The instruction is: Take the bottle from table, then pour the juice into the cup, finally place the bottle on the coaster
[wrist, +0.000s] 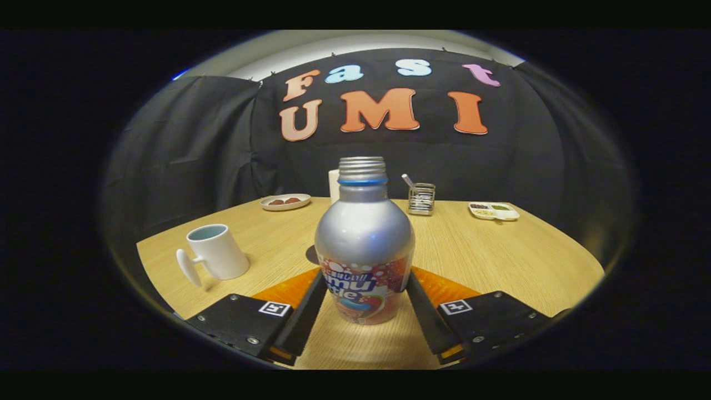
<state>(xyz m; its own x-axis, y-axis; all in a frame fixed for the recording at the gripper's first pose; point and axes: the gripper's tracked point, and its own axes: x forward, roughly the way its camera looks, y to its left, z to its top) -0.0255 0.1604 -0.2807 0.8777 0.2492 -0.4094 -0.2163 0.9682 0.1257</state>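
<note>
A silver bottle (364, 244) with a colourful label and an uncapped threaded neck stands upright between my fingers. My gripper (364, 303) is shut on it, one finger against each side of its lower body. Whether its base rests on the wooden table (500, 261) or hangs just above it, I cannot tell. A white cup (218, 251), handle toward me, stands beyond the left finger. An orange mat (280, 290) lies flat behind the fingers on both sides of the bottle. A small dark round patch (311, 254), perhaps the coaster, peeks out behind the bottle's left side.
At the far edge of the table are a small plate with brown pieces (285, 201), a wire holder (421, 198) and a divided white dish (494, 210). A white object (333, 186) stands behind the bottle's neck. Black cloth walls close off the booth.
</note>
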